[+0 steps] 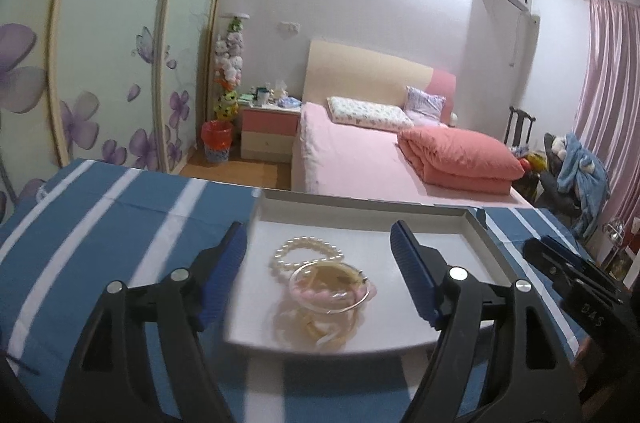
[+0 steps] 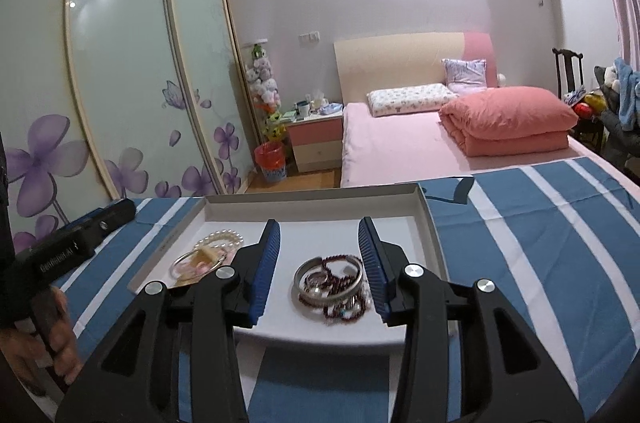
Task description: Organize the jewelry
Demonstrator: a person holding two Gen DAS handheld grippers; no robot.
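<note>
Right gripper (image 2: 319, 269) hangs spread and empty over the silver bangle (image 2: 329, 282) tangled with dark beads (image 2: 340, 297) in the white tray (image 2: 432, 223) (light, stiff, slippery; pinch across the rim).

Pink bed (image 1: 352, 159), flowered wardrobe (image 1: 104, 55)

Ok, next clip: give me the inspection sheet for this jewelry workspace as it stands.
Surface: blue and white striped cloth.
Job's things: white tray holds two piles: pearl bracelet with thin bangle, and silver bangle with dark red beads.
Clutter: nothing seen.
Grippers: left gripper open, nothing held; right gripper open, nothing held.
Cables: nothing seen.
Surroundings: bedroom; pink bed, floral wardrobe doors, nightstand.
</note>
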